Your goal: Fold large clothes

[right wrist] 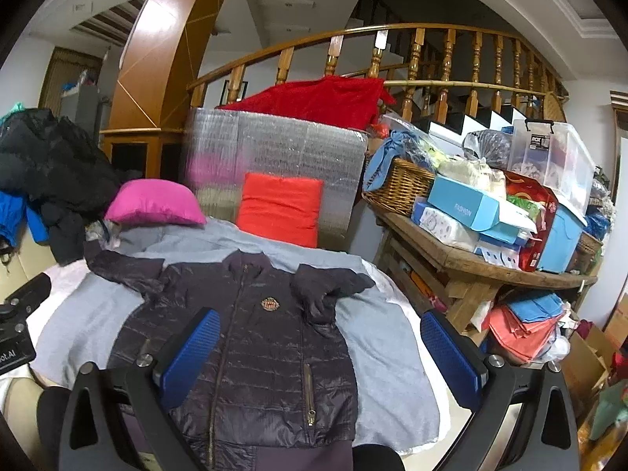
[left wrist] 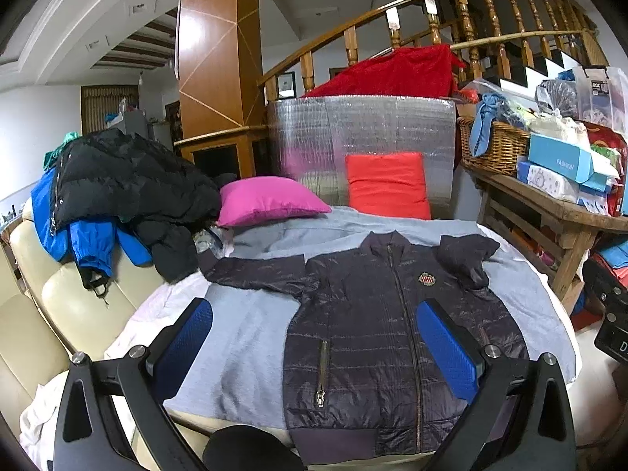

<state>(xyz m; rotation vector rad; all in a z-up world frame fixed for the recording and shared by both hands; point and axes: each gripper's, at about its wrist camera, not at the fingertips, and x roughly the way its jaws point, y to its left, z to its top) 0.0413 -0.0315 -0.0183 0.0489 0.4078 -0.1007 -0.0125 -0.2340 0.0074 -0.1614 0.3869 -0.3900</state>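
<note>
A dark navy quilted jacket (left wrist: 376, 337) lies front up on a grey blanket (left wrist: 251, 337), zipped, with a crest badge on the chest. Its left sleeve (left wrist: 251, 271) stretches out flat to the left. Its right sleeve (left wrist: 467, 259) is bunched up near the shoulder. The jacket also shows in the right wrist view (right wrist: 255, 353). My left gripper (left wrist: 318, 345) is open and empty above the jacket's lower left half. My right gripper (right wrist: 322, 353) is open and empty above the jacket's lower right half.
A pile of black and blue coats (left wrist: 117, 196) lies on the cream sofa (left wrist: 51, 306) at left. A pink pillow (left wrist: 267, 200) and a red cushion (left wrist: 388, 184) sit behind the blanket. A wooden bench (right wrist: 463, 259) loaded with boxes and a wicker basket (right wrist: 400, 188) stands at right.
</note>
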